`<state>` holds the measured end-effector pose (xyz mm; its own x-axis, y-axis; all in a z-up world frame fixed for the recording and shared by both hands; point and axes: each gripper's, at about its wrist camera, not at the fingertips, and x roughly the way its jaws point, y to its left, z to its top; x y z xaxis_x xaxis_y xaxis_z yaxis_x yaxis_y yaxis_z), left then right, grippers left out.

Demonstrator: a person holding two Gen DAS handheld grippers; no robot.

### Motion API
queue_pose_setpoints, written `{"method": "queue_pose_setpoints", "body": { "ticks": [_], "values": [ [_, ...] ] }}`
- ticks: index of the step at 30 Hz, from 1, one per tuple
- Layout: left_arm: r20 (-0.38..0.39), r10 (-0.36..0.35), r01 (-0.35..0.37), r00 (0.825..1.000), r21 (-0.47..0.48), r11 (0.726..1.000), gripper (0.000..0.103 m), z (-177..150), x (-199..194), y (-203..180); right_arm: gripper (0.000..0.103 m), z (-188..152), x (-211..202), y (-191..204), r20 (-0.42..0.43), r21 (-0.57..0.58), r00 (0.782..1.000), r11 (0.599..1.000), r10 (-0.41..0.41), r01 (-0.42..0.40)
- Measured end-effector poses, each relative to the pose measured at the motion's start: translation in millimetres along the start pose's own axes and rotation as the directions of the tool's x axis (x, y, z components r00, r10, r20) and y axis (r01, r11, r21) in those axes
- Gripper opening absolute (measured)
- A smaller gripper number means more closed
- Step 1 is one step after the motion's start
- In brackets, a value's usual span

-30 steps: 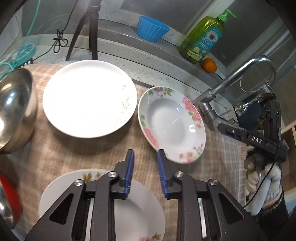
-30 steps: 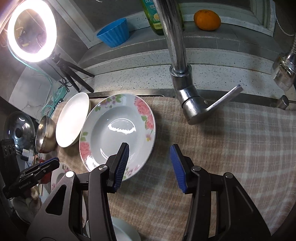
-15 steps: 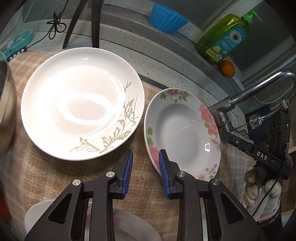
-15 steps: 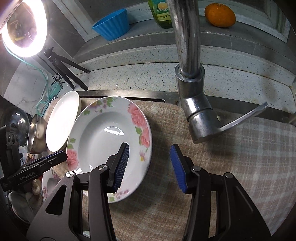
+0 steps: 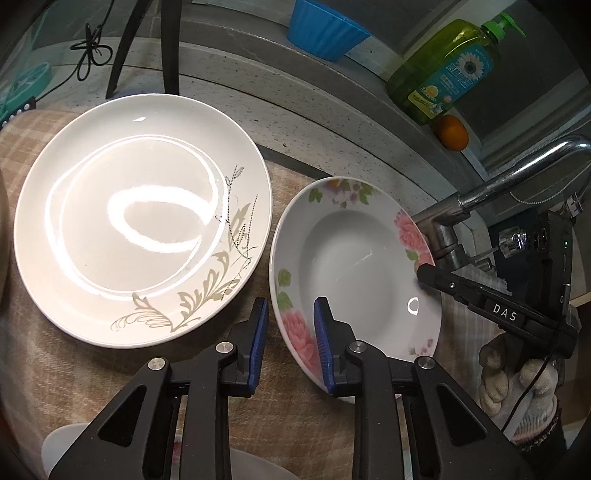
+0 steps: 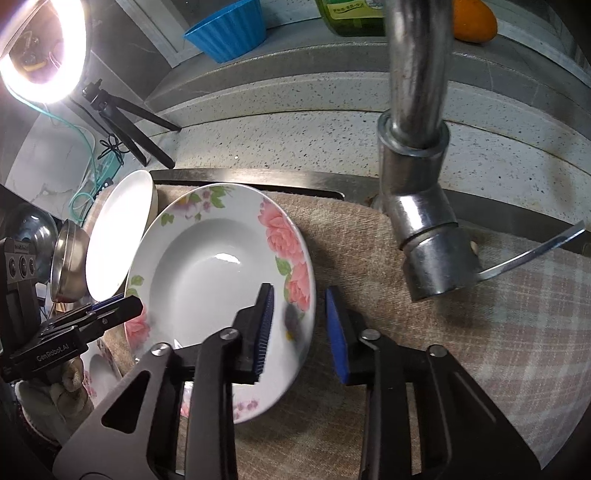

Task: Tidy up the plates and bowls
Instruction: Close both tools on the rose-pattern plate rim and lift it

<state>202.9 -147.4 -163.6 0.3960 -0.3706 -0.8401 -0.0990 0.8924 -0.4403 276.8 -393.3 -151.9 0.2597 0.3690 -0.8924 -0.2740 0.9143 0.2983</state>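
Starting at the far left of the right wrist view, a steel bowl (image 6: 68, 260) is standing tilted at the left edge, its inside hidden from here. Just to its right the white plate (image 6: 120, 236) is lying on the checked cloth (image 6: 480, 332), and in the left wrist view that plate (image 5: 142, 236) is filling the left half of the frame, carrying nothing but glare and a gold leaf print.

Moving to the centre, the floral deep plate (image 5: 354, 273) is sitting just beside the white one, apart from it by a thin strip of cloth, and its well is bare. The left gripper (image 5: 290, 341) is hanging spread at lower centre, its jaws straddling the near rim of the floral plate without pinching it. In the right wrist view the right gripper (image 6: 301, 330) is likewise gaping, bracketing the opposite rim (image 6: 295, 280), nothing clamped yet.

At the bottom edge of the left view, a sliver of another floral plate (image 5: 74, 443) is peeking out under the gripper.

My read: sorting is barely underway; the dishes are lying separately, nothing visibly stacked, and the floral plate looks like the next pick.

Upper right, a blue cup (image 5: 325, 31), soap bottle (image 5: 447, 74) and orange (image 5: 451, 133) are lining the ledge, beside the faucet (image 6: 417, 147).
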Motion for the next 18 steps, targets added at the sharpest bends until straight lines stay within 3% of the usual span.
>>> {"method": "queue_pose_setpoints", "body": {
  "ticks": [5,18],
  "values": [
    [0.004,0.013,-0.013,1.0,0.026,1.0,0.018,3,1,-3,0.017,1,4,5,-0.006,-0.011,1.0,1.0,-0.025,0.025],
    [0.009,0.021,-0.021,1.0,0.056,0.998,0.018,-1,-7,-4,0.016,-12,-6,2,-0.011,0.043,1.0,0.999,0.003,-0.002]
  ]
}}
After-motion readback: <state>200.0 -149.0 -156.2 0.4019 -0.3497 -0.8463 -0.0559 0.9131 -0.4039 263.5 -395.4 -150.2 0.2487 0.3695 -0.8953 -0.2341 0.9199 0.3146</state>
